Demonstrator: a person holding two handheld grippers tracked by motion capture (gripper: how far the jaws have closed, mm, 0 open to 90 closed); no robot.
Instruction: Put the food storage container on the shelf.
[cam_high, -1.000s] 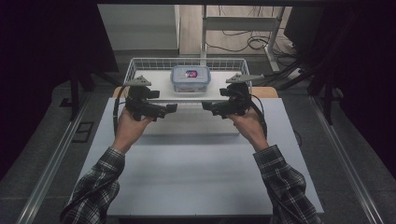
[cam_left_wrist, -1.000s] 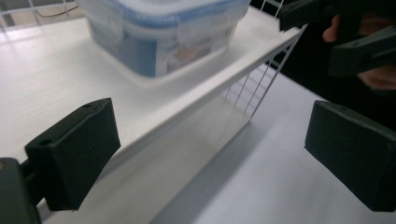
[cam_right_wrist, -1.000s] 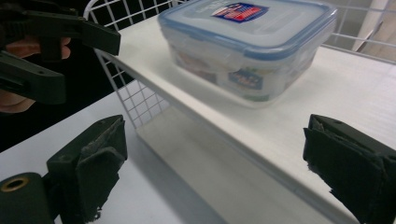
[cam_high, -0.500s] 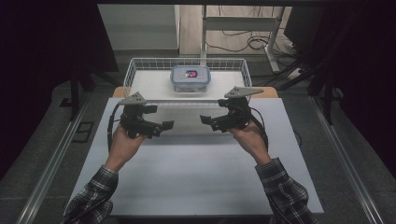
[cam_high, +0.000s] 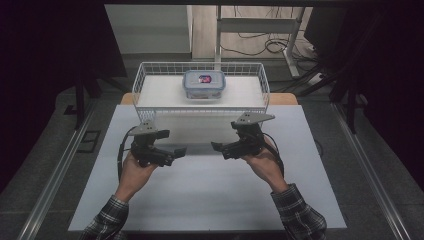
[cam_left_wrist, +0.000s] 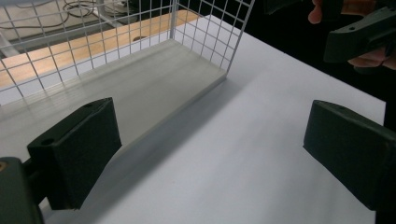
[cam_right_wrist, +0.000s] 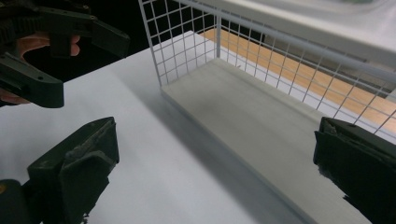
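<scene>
While the white table (cam_high: 210, 200) lies bare under your forearms, the wire basket (cam_high: 150, 82) sits at its far edge, and that's where the action looks to be. Inside it, toward the middle, rests the clear lidded container (cam_high: 204, 84), flat on the basket floor with its lid on, well apart from both tools. Your left gripper (cam_high: 177, 151) hangs over the table just short of the basket's near wall, jaws spread wide with nothing between them; the left gripper view shows white tabletop in the gap. Your right gripper (cam_high: 216, 146) mirrors it, jaws gaping and empty, tips pointing in toward the other. By my reading, the container has its place in the basket and neither hand has any grip on it, so little looks left unless it's coming back out.
</scene>
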